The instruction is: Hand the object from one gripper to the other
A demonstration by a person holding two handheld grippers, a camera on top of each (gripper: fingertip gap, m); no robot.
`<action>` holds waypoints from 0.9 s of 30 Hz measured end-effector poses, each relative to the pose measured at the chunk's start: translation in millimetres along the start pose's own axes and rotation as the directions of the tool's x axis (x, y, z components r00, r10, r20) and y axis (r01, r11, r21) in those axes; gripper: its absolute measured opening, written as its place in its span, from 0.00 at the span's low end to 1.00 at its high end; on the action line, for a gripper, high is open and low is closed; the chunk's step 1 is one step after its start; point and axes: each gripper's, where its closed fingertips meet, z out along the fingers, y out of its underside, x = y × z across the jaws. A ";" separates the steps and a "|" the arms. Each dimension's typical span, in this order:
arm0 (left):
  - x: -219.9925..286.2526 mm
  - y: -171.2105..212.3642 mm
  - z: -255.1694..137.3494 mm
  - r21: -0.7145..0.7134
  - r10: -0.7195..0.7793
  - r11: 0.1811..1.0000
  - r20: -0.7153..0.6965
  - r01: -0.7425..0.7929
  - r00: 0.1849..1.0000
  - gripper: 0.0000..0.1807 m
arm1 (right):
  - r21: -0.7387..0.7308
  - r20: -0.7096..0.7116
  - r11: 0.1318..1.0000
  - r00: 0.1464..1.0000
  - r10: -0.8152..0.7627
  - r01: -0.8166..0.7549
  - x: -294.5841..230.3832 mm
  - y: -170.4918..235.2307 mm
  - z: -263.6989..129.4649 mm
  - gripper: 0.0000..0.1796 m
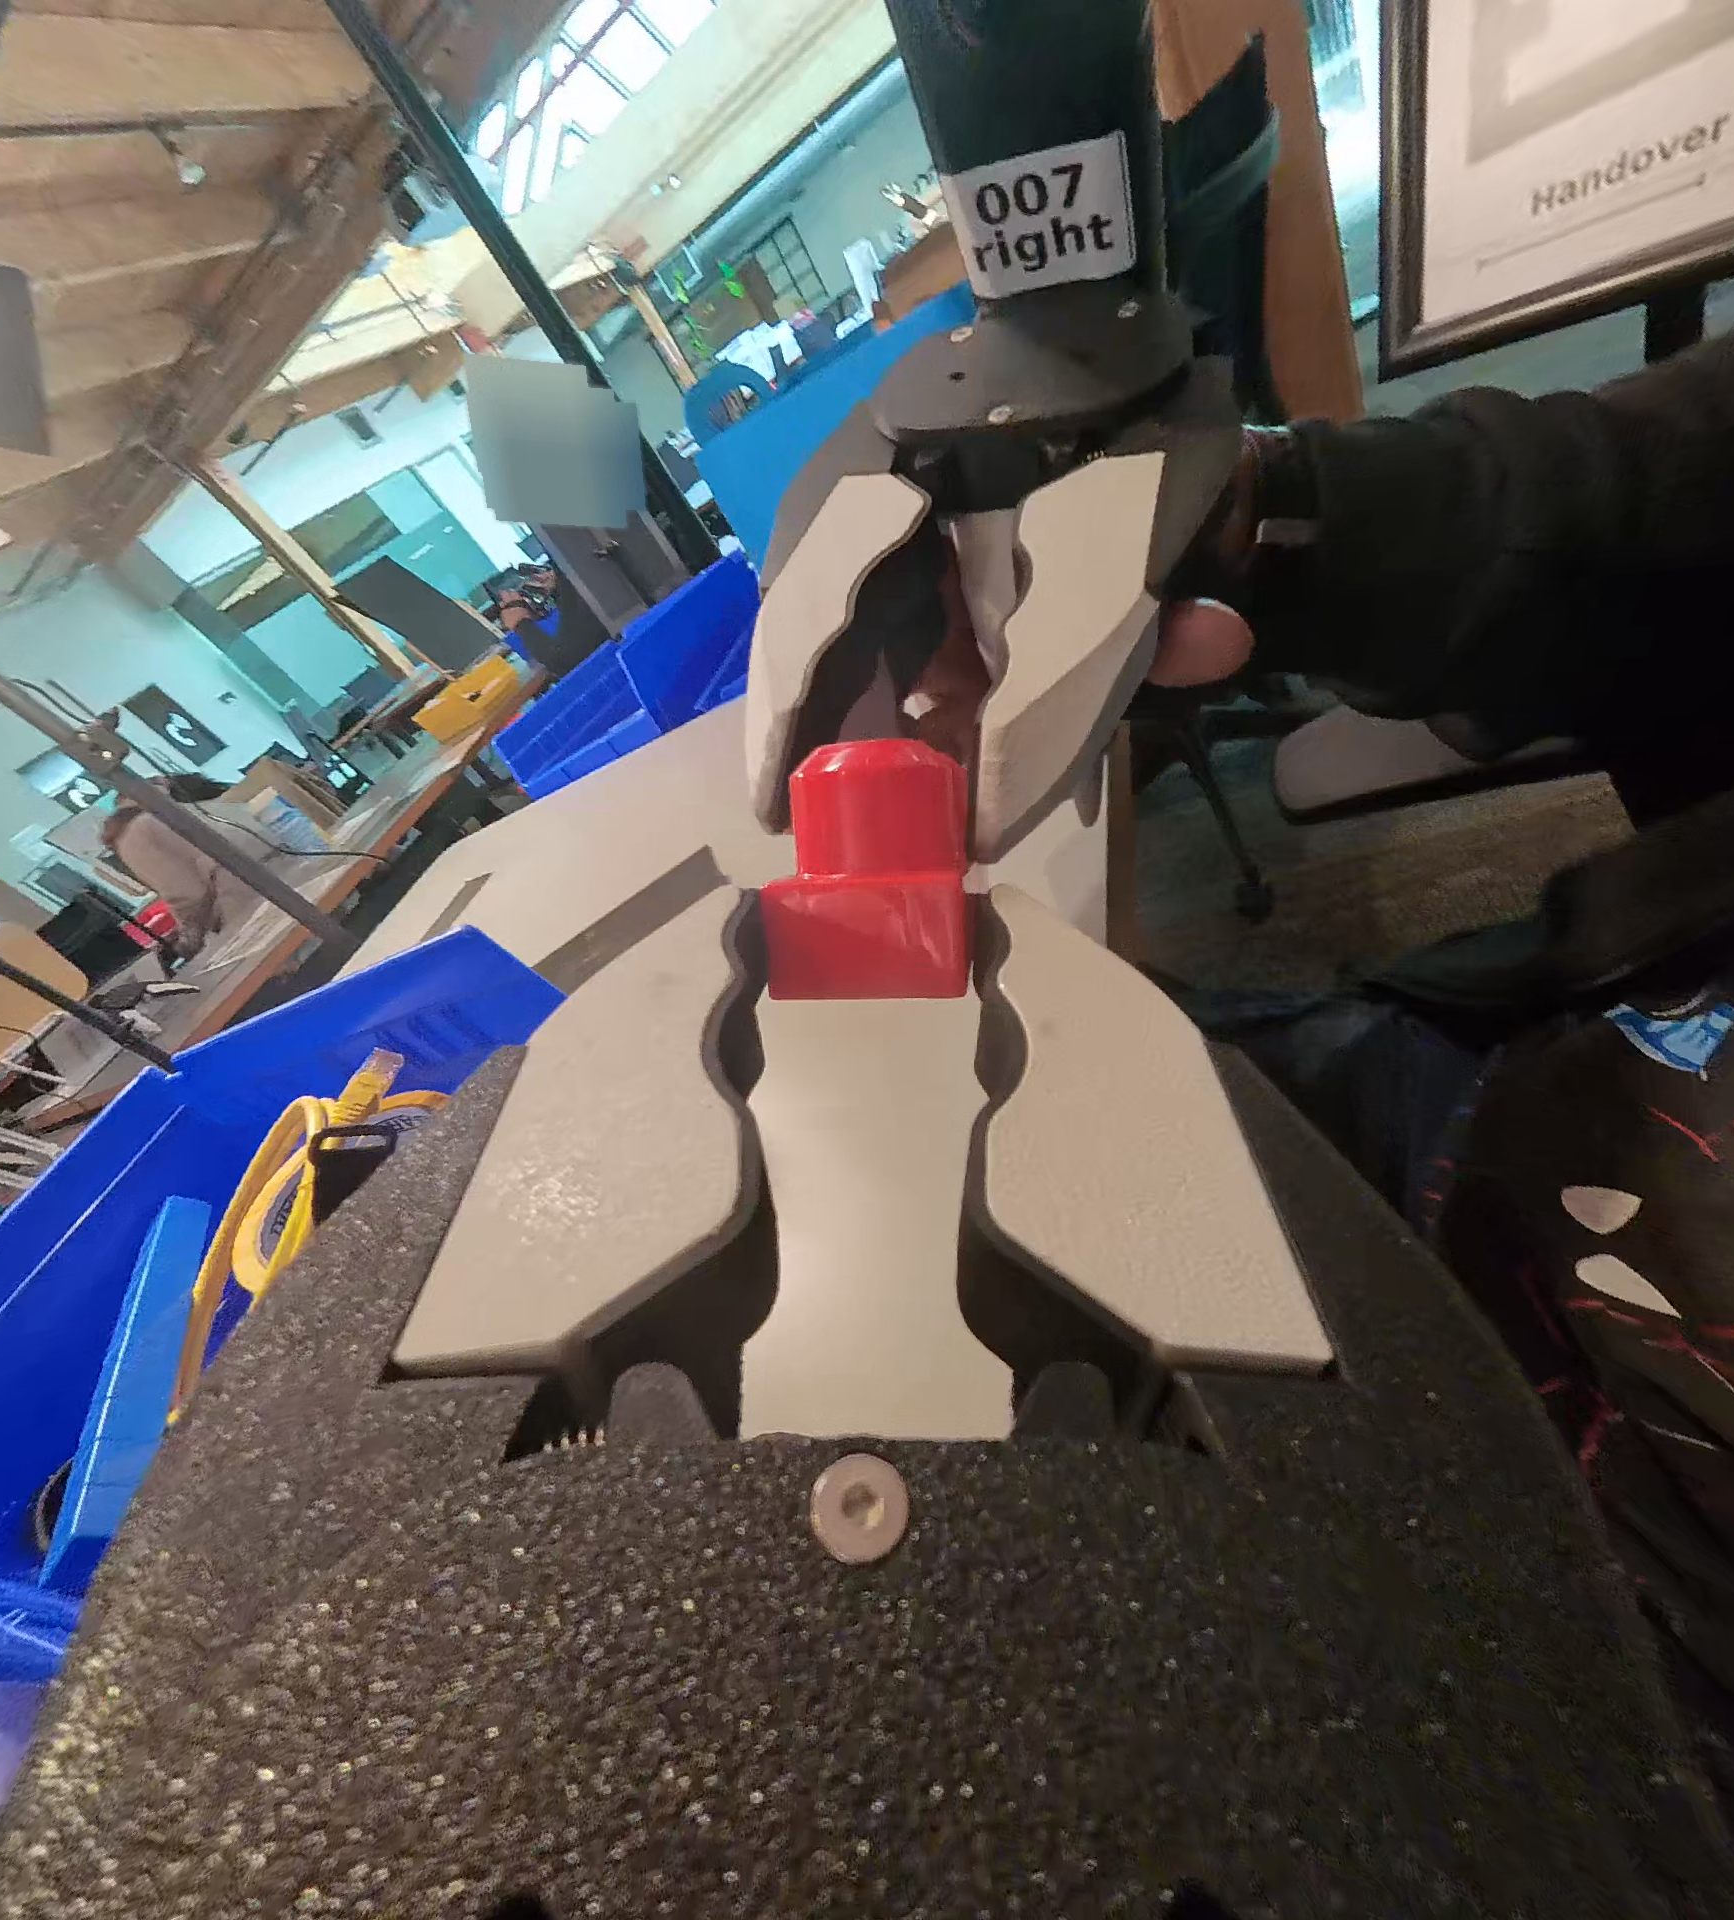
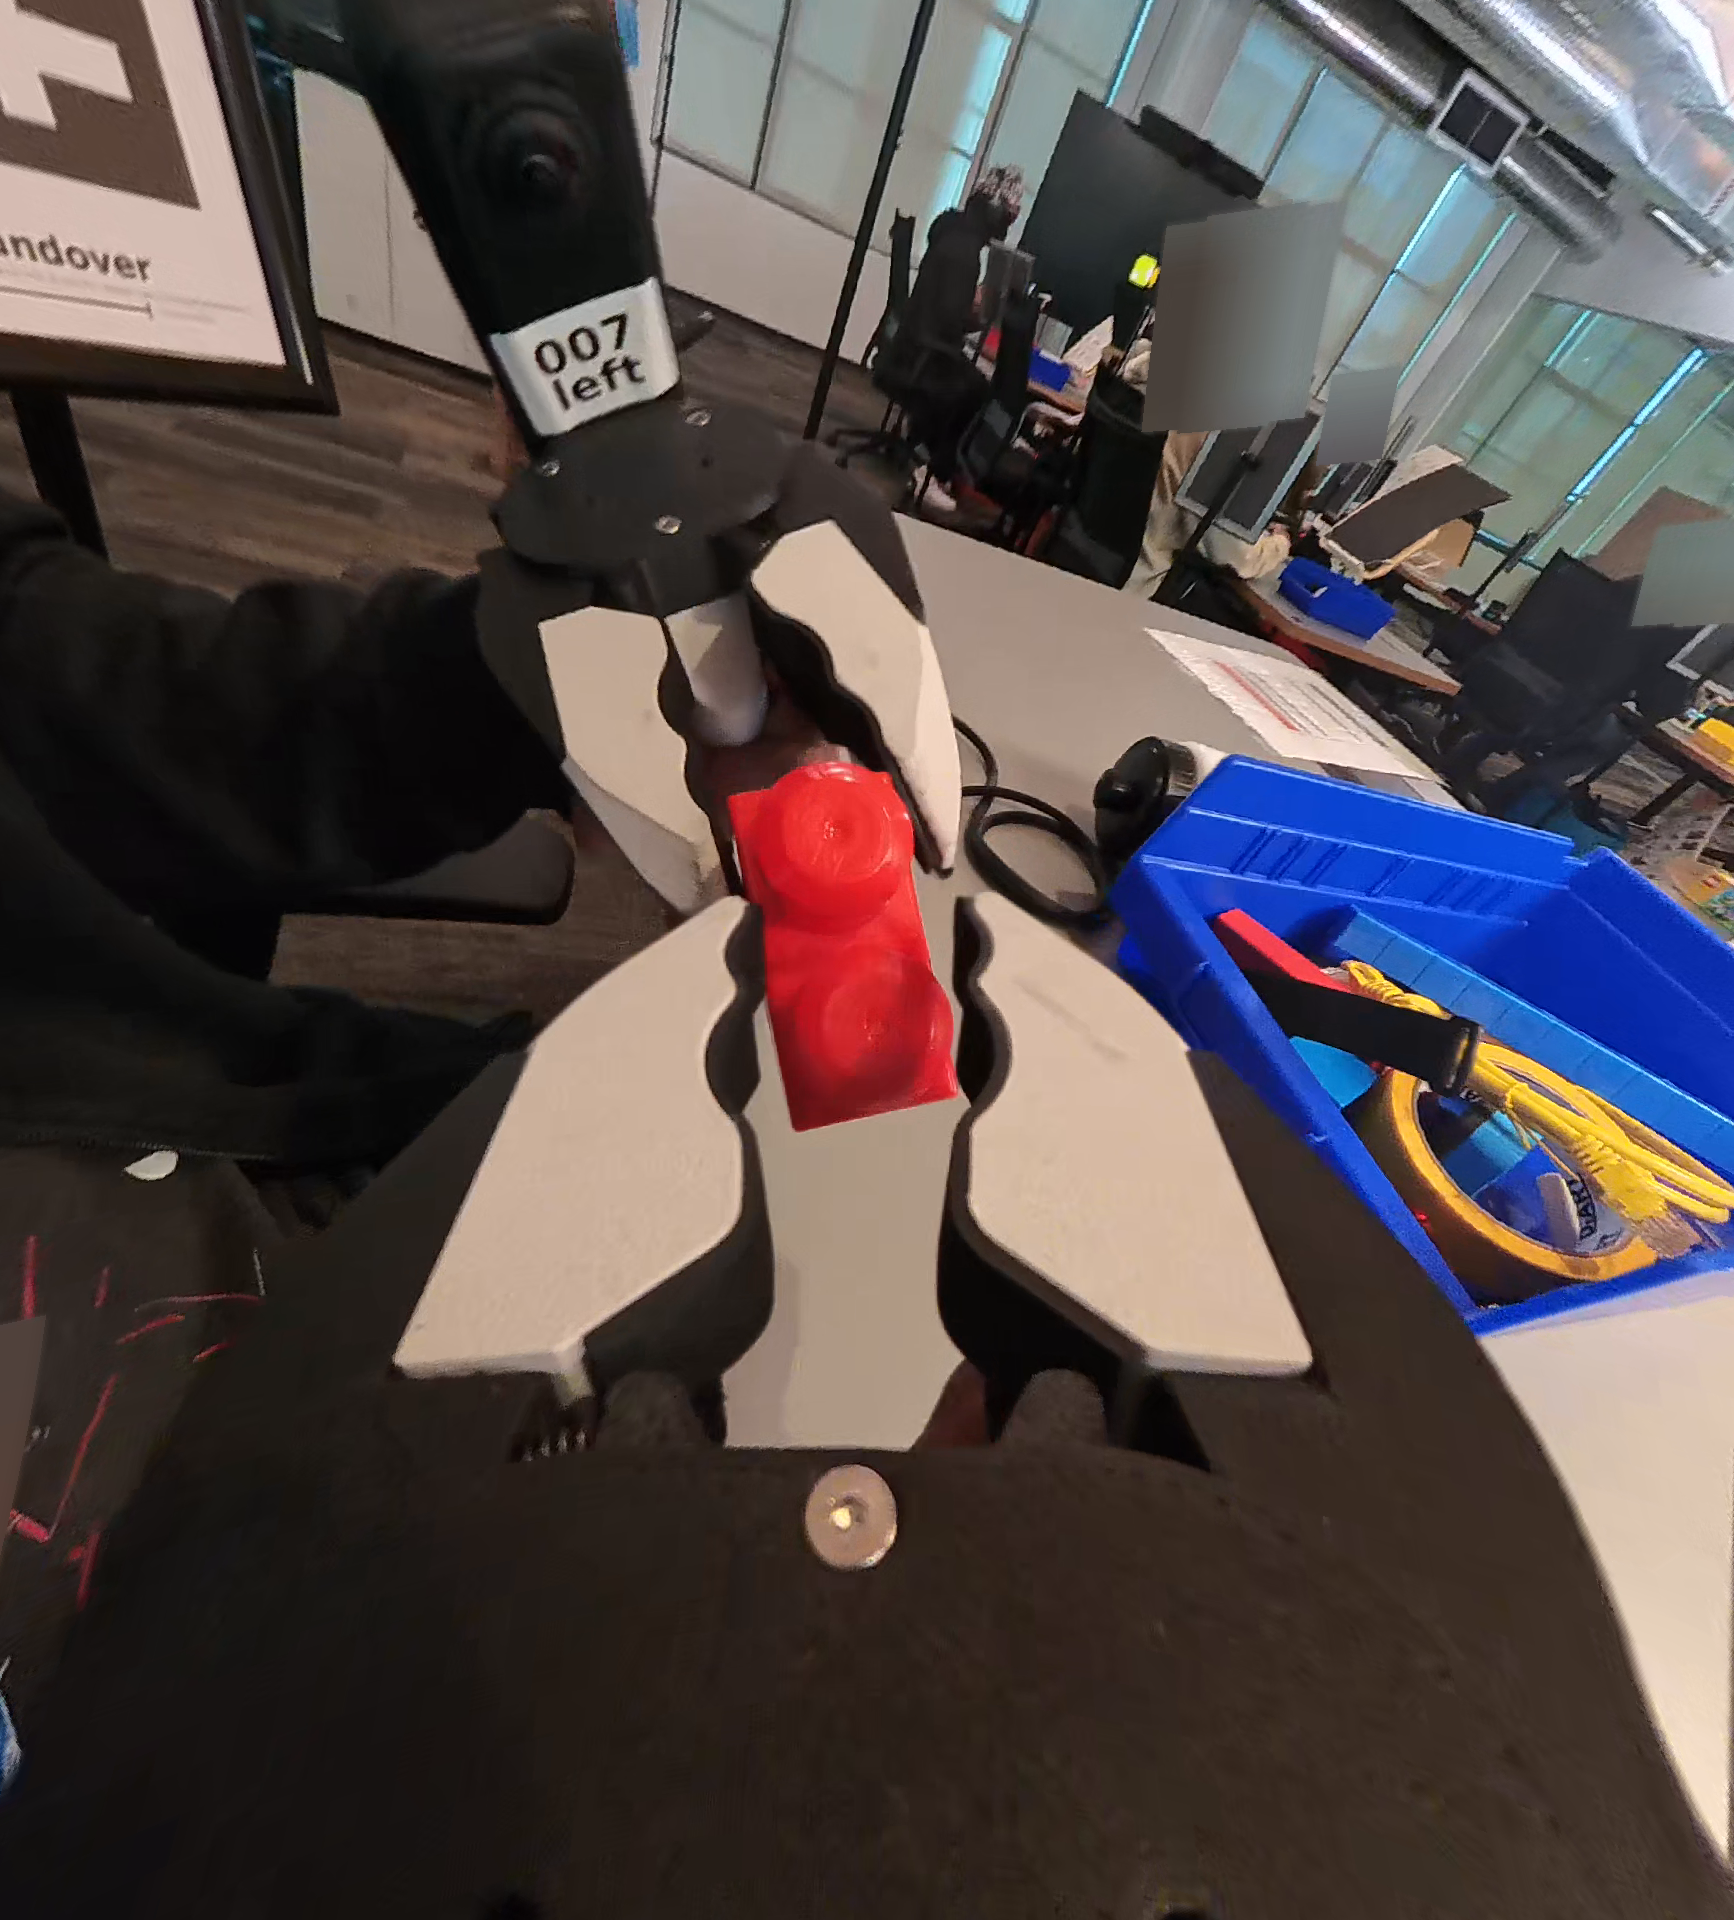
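In the left wrist view, I am holding my left gripper (image 1: 868, 925) out over the counter (image 1: 634, 821), its fingers pressing the square base of the red toy brick (image 1: 868, 894). The brick is looking light, rigid and glossy, so I am judging it slippery on its round studs and safest taken by its flat sides. My right gripper (image 1: 868, 821) is coming in from above, its fingers flanking the top stud and looking to be touching it; whether they are squeezing, I cannot tell.

In the right wrist view, my right gripper (image 2: 858, 935) is straddling the brick (image 2: 847, 987) at its long sides, fingers narrowly parted and seemingly in contact. My left gripper (image 2: 821, 862) is pinching the far end. A blue bin (image 2: 1258, 862) is sitting to the right on the counter (image 2: 1050, 644).
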 end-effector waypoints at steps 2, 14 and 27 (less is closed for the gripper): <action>3.2 2.7 -0.3 -0.026 0.000 1.000 -0.022 -0.001 1.000 0.21 | -0.018 0.019 1.000 1.000 -0.008 0.009 -4.2 2.2 1.3 0.14; -6.8 -28.6 -14.0 0.206 -0.228 0.948 -0.085 0.241 0.970 0.21 | 0.219 0.122 0.950 0.972 0.199 -0.222 -4.1 -21.5 4.6 0.11; -6.4 -17.1 1.4 0.232 -0.400 0.873 -0.163 0.429 0.902 0.26 | 0.417 0.202 0.784 0.888 0.414 -0.460 14.1 -35.6 1.7 0.07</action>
